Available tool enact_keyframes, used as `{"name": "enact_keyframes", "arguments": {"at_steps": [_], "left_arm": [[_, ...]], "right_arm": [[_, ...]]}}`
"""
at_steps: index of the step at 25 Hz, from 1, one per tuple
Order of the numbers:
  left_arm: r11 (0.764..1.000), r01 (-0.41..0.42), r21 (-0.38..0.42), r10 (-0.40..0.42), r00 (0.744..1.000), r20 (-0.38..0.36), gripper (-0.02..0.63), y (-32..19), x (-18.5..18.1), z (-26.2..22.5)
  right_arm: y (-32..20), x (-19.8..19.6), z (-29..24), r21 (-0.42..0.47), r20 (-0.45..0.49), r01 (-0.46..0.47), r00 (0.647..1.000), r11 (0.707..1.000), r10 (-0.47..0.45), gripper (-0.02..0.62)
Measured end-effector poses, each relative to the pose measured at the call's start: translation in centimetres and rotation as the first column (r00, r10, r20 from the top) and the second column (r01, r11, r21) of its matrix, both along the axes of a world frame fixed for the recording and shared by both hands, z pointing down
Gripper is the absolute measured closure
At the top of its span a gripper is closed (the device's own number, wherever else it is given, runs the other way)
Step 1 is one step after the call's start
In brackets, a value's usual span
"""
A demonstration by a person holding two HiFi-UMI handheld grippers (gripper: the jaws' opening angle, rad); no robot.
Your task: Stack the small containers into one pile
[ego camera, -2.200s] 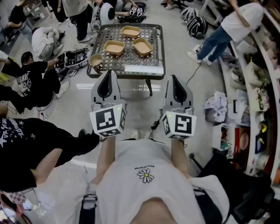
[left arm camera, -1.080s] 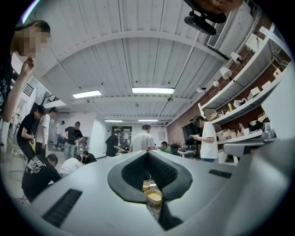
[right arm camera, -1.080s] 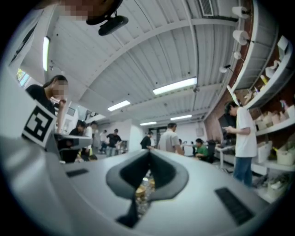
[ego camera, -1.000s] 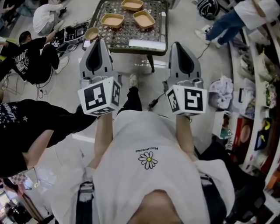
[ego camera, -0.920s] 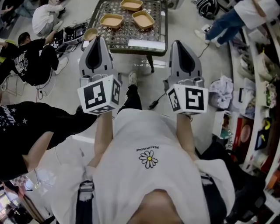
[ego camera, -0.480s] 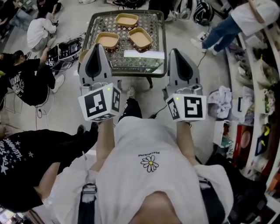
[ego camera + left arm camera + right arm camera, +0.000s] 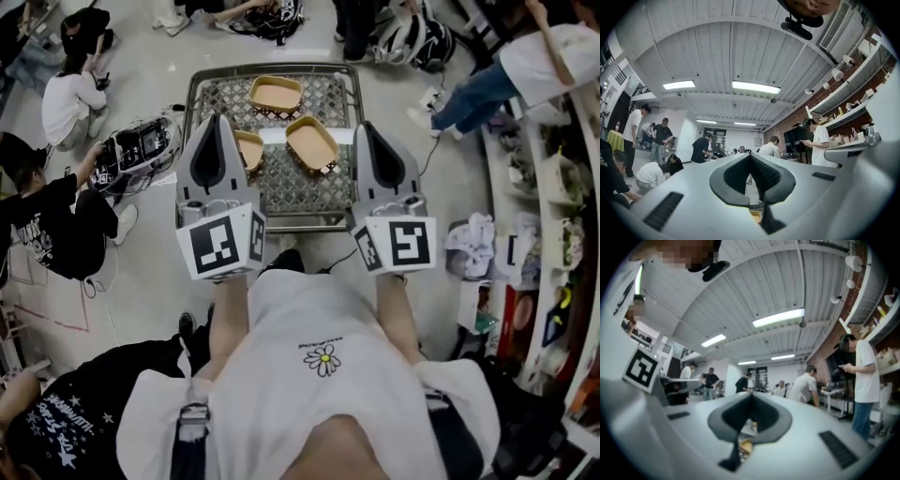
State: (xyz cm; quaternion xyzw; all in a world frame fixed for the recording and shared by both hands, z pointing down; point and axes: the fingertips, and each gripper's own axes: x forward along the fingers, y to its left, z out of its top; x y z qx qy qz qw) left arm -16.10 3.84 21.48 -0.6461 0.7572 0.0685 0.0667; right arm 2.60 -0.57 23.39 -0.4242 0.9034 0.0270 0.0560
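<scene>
Three tan containers [image 7: 276,96] unstacked on mesh table [image 7: 291,187]

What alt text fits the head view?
A person in a white shirt holds the left gripper and right gripper, jaws shut and empty, toward a mesh table with three tan containers visible: far, right, and one partly hidden by the left gripper. People sit on the floor nearby.

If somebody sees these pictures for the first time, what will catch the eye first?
The left gripper and the right gripper, grey and both shut on nothing, stand side by side in the middle of the head view. Beyond them is a mesh table with three tan containers, unstacked. People sit on the floor at the left.
</scene>
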Motion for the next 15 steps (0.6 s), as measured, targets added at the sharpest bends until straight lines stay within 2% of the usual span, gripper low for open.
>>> {"name": "enact_keyframes", "arguments": {"at_steps": [3,8,11,15], "left_arm": [[0.999,-0.027,-0.017,0.027,1.000,-0.007,0.581,-3.6,-1.8,0.4],[0.996,-0.063,-0.056,0.060,0.997,-0.056,0.581,-7.8,-3.7,2.5],[0.993,-0.059,-0.099,0.052,0.996,-0.072,0.581,-9.0,-3.8,4.0],[0.992,-0.026,-0.120,0.018,0.998,-0.067,0.581,-10.2,-3.3,4.7]], "right_arm": [[-3.3,-2.2,0.3,-0.029,0.007,-0.019,1.000,0.999,0.020,0.565],[-7.5,-2.8,1.8,-0.106,0.036,-0.144,0.988,0.984,0.149,0.563],[-8.6,-2.6,3.2,-0.150,0.018,-0.137,0.990,0.979,0.142,0.563],[-10.4,-1.4,4.0,-0.183,0.048,-0.115,0.991,0.976,0.126,0.563]]}}
